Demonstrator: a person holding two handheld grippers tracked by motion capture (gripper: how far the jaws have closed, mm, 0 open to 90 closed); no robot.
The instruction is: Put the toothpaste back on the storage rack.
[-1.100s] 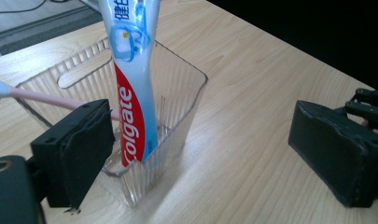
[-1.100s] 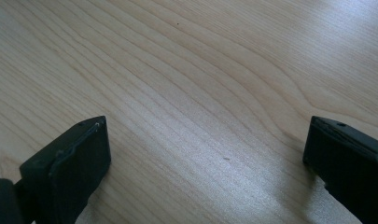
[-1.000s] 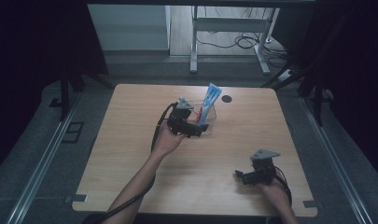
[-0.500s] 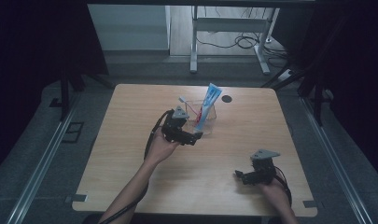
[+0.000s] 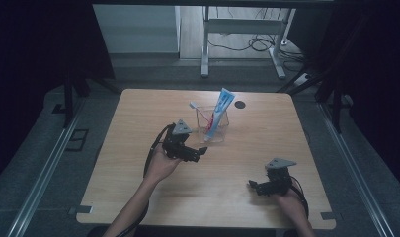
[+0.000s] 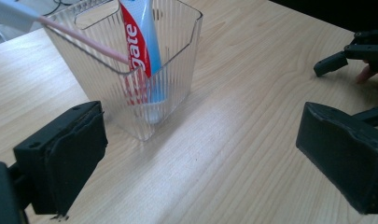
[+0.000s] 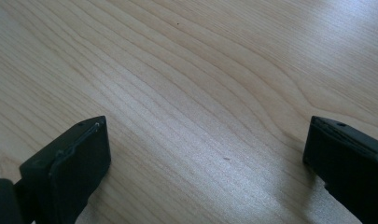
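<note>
1. Wooden table (image 5: pixel 138 197), light grain, seen from above; dark surroundings, metal frame legs and cables on the floor beyond the far edge.
2. Clear ribbed plastic container (image 5: pixel 213 126) stands upright on the far-centre part of the table. Close up (image 6: pixel 130 70) it has a cut-out handle slot at its rim.
3. Inside it: a toothpaste tube (image 5: pixel 220 112), blue, white and red, standing on its cap end (image 6: pixel 142 42); a toothbrush (image 5: pixel 200 114) with a pink handle (image 6: pixel 79 39) leaning across the rim, white head sticking out.
4. Left gripper (image 5: pixel 200 151) held in the left hand (image 5: pixel 160 168), just short of the container on its near-left side. Jaws spread wide, nothing between them (image 6: pixel 196 163); not touching the container.
5. Right gripper (image 5: pixel 254 185) in the right hand (image 5: pixel 289 200), near the front right edge, well apart from the container. Jaws spread wide over bare wood (image 7: pixel 205 168), grasping nothing.
6. Small dark round disc (image 5: pixel 240 104) near the far edge, right of the container.
</note>
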